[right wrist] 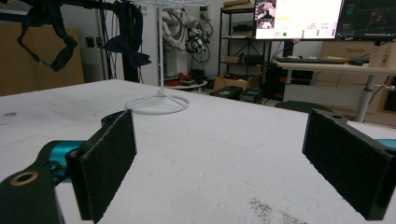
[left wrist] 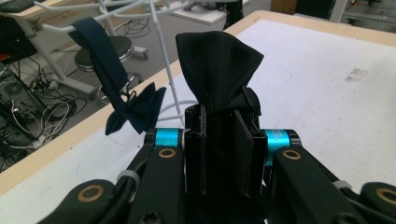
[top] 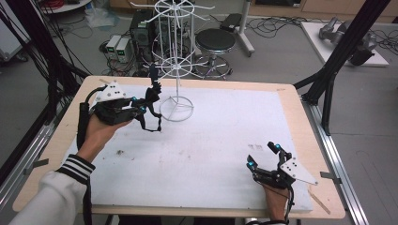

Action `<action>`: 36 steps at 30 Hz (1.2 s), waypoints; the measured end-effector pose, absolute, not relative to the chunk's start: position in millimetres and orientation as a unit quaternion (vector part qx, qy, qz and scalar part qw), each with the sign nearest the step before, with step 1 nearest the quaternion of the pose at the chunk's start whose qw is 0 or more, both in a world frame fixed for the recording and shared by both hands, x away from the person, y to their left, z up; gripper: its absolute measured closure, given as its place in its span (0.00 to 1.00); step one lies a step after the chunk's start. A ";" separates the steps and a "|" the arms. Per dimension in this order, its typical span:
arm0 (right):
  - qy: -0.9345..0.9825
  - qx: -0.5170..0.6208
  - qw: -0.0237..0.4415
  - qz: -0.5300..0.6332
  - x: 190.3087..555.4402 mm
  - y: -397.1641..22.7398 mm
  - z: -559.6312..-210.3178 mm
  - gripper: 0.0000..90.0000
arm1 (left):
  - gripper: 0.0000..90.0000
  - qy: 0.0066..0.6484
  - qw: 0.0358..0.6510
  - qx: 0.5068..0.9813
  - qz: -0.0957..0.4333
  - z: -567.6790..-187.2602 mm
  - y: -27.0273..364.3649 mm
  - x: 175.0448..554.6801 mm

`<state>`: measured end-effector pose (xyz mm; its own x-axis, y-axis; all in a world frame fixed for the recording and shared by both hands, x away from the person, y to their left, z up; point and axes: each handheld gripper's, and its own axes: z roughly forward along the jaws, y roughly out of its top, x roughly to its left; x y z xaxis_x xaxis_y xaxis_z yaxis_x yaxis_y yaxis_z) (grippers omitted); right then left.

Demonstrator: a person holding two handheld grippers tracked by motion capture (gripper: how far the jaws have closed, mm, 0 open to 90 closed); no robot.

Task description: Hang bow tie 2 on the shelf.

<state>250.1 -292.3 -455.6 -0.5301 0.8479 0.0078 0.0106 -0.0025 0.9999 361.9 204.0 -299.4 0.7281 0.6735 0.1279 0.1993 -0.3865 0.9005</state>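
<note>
Jaws on the left gripper [left wrist: 219, 154] are clamping tight around the pinched middle of a black bow tie [left wrist: 217, 70], and its wing is fanning up above the pads because the grip is taken right at the knot, where the cloth is bunched and firmest. From the high view the left gripper [top: 141, 110] is hovering above the table's far left part, with the tie's strap [top: 151, 123] dangling in a loop beneath it, clear of the white mat [top: 211, 145]. My read: the tie is being carried toward the white wire rack [top: 177, 56] just beside it, whose thin arms look made for hanging such things.

A navy bow tie [left wrist: 135, 109] is already hanging by its strap from one rack arm, so that arm is taken; free arms are showing higher up and round the far side. The rack's ring base [top: 177, 108] is sitting near the table's back edge, leaving little room behind it, so the approach looks best from the front or left.

Over at the near right, the right gripper [top: 263, 154] is resting low by the mat with its jaws standing wide apart and nothing between the pads [right wrist: 112, 163]. Between the two grippers the mat is lying bare, giving plenty of room to swing. The dangling strap could snag a lower arm.
</note>
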 end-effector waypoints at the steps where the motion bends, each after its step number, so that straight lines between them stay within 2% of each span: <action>1: 0.620 0.346 0.339 0.617 250.2 -292.3 -455.6 0.10 | 0.84 0.275 0.483 0.794 0.246 -298.0 204.6 362.7; 23: 0.619 0.343 0.343 0.618 251.0 -292.9 -455.6 0.10 | 0.84 0.295 0.510 0.761 0.269 -276.7 211.2 385.3; 36: 0.618 0.344 0.342 0.618 251.1 -293.1 -455.6 0.10 | 0.84 0.293 0.515 0.759 0.268 -266.8 204.6 397.4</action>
